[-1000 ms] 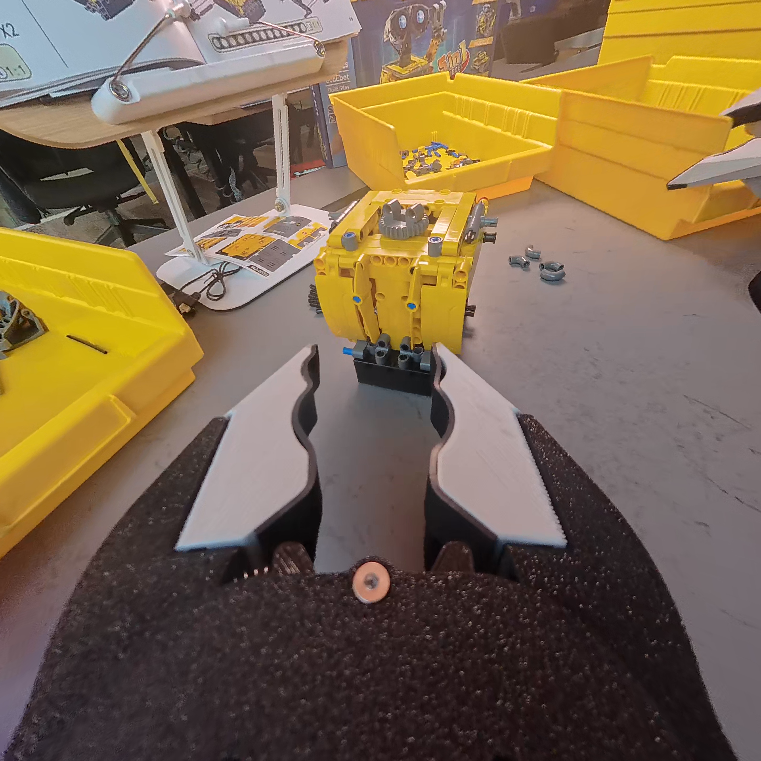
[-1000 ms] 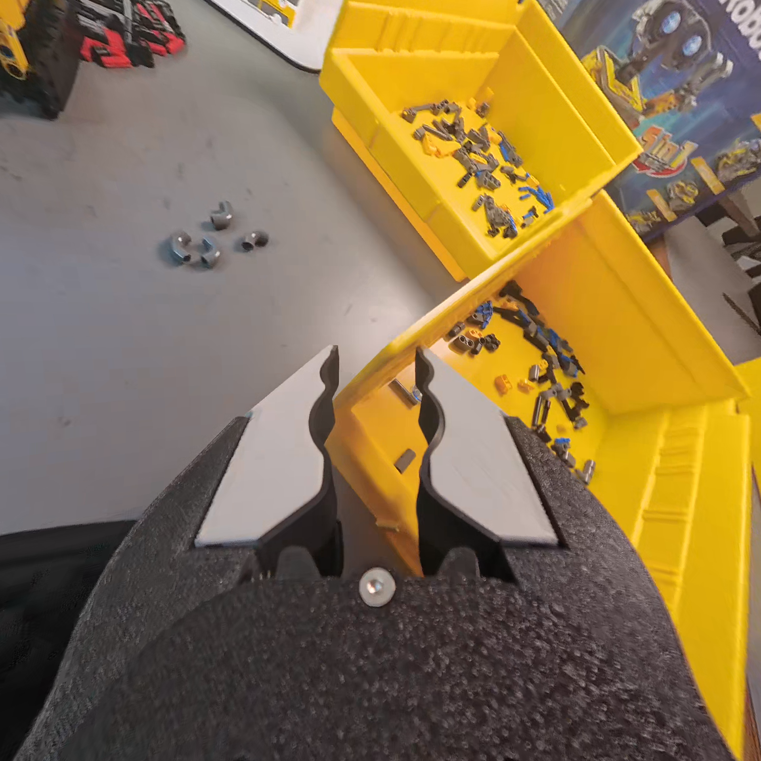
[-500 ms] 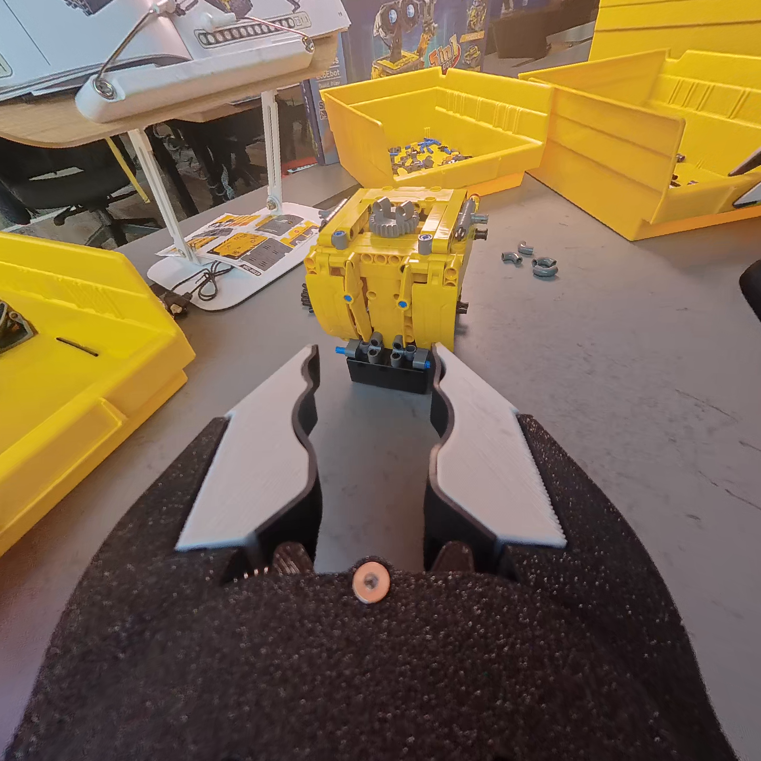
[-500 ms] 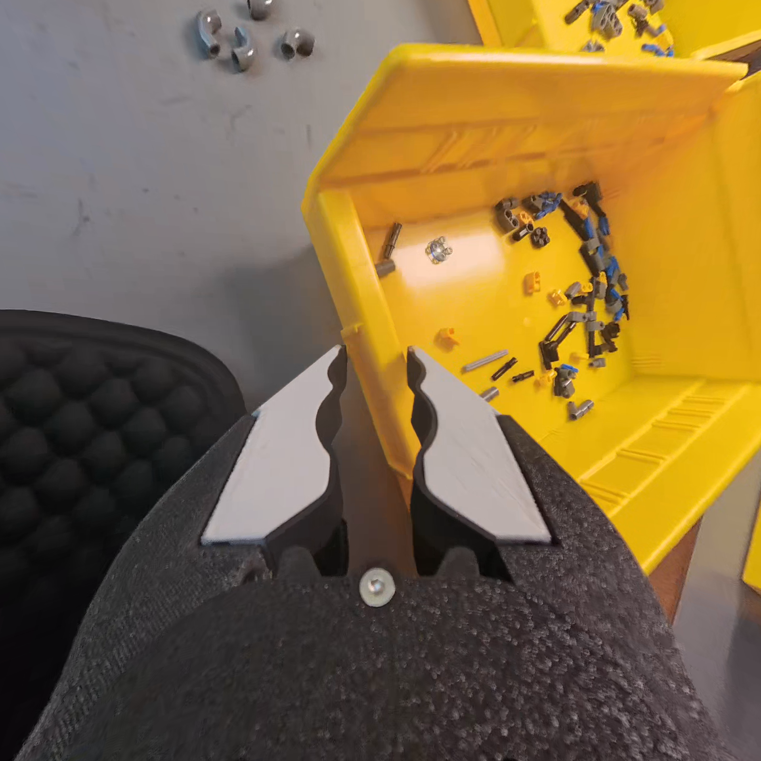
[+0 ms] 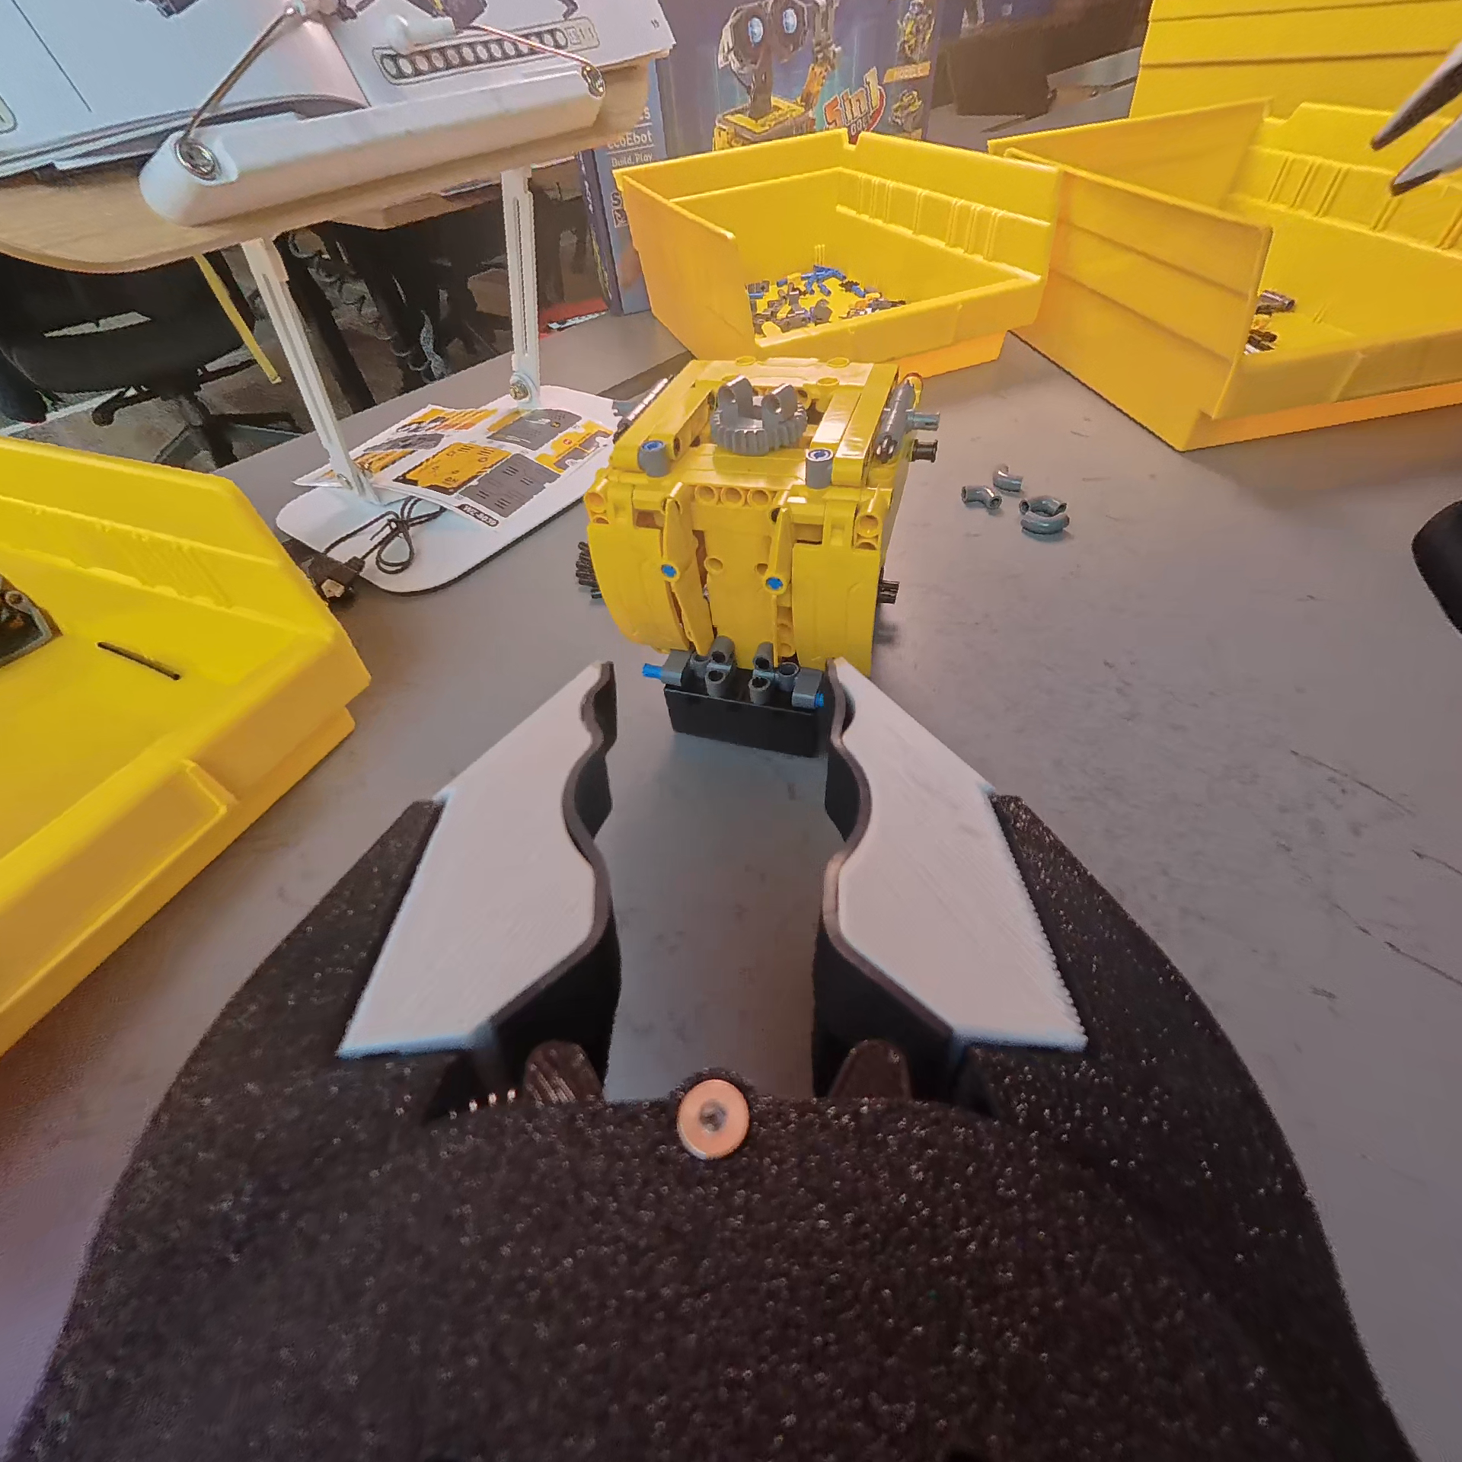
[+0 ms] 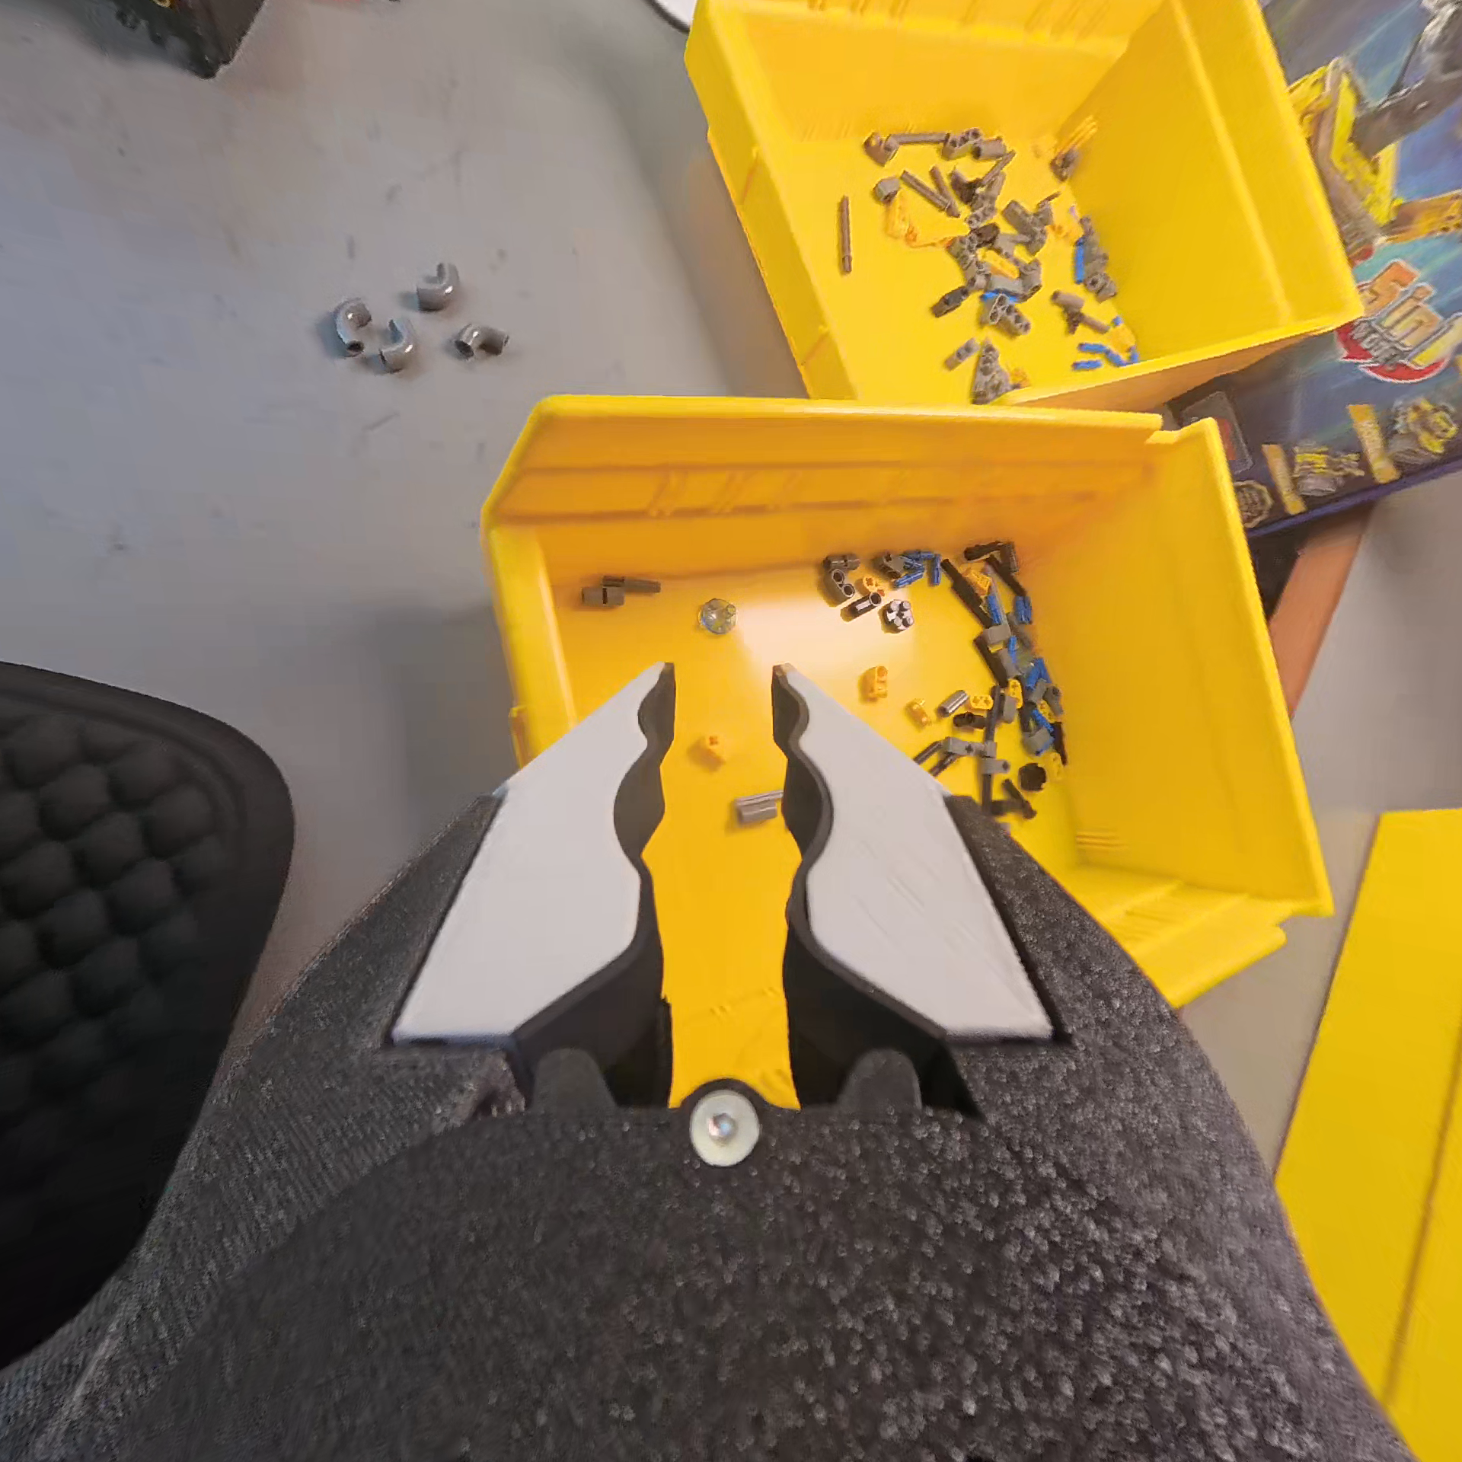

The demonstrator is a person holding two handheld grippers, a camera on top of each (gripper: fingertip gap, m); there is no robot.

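A yellow brick-built model (image 5: pixel 744 546) with a grey gear on top stands on a black block (image 5: pixel 744 724) on the grey table. My left gripper (image 5: pixel 721 680) is open and empty, its fingertips on either side of the black block's front. My right gripper (image 6: pixel 722 672) is open and empty, held above a yellow bin (image 6: pixel 1171 633) that holds several small grey, blue and orange parts. A small orange piece (image 6: pixel 712 748) and a grey pin (image 6: pixel 758 807) lie on the bin floor between its fingers. The right gripper's tips also show at the far right of the left wrist view (image 5: pixel 1424 134).
A second yellow bin (image 6: pixel 1187 103) with loose parts stands behind. Several grey elbow pieces (image 6: pixel 411 324) lie on the table. A yellow bin (image 5: pixel 158 633) is at left, a book stand (image 5: pixel 506 490) with instruction sheets behind it, a black cushion (image 6: pixel 111 910) at lower left. The grippers' ends are close to 40 cm from one another.
My right gripper has swung from the bin's outer corner to over the bin's inside and opened a little wider. My left gripper and the model have barely moved.
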